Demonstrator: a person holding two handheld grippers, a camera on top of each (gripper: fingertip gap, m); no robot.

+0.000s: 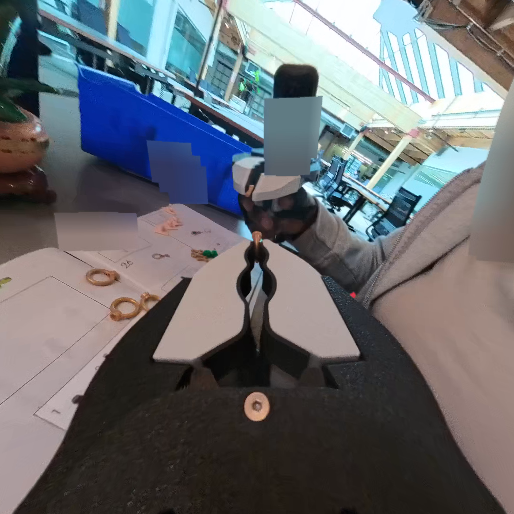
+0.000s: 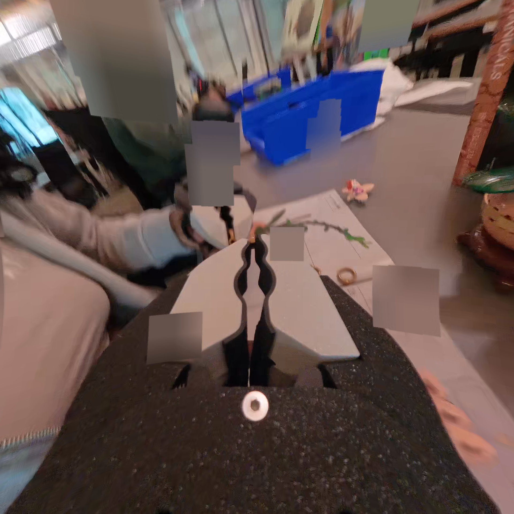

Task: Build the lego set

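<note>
Bright daylight, fisheye warp, motion blur

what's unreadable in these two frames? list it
- Gold ring piece, left wrist view: the left tongs are shut on it; only its edge shows.
- Right tongs, right wrist view: motion blur; a gold bit and the green stem meet at the tips, but the grip is unclear.
- Small green pieces, left wrist view: too small to tell shape.
- Potted plant, left wrist view: cut off by the left edge.
</note>
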